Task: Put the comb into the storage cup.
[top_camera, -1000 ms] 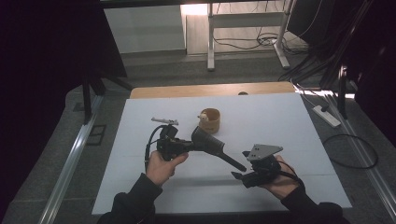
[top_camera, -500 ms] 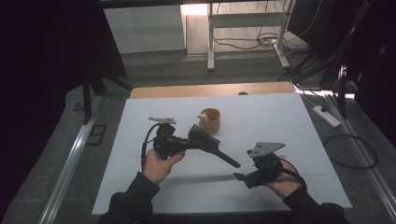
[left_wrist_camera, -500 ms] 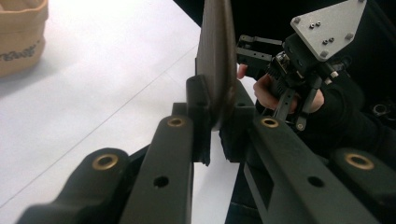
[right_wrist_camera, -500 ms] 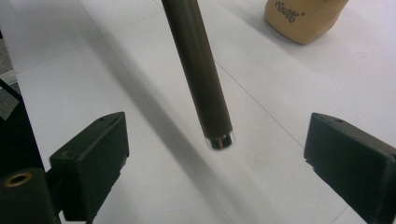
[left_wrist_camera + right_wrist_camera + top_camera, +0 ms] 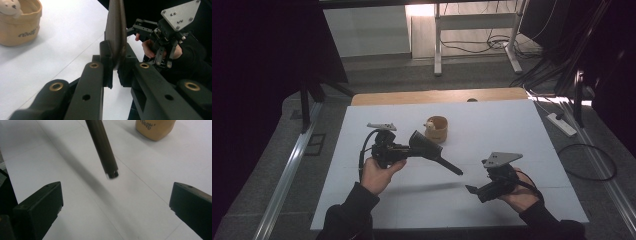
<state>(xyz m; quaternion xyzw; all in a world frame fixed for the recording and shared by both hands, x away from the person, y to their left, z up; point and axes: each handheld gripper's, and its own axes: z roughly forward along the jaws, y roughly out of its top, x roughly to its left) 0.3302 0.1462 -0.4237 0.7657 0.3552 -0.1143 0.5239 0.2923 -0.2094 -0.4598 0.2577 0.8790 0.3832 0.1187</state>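
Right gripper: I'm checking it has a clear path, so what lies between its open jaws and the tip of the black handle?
Nothing: in the right gripper view only bare white table lies between the right gripper and the handle tip.

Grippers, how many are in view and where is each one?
2. The left gripper, shut on a black brush, is near the tan cup. The right gripper, jaws just opened, is above the table's near right.

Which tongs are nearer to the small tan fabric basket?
Left. The left tongs, shut on a black brush, sit just in front of the tan basket. The right tongs, open, are farther away, near the table's front edge.
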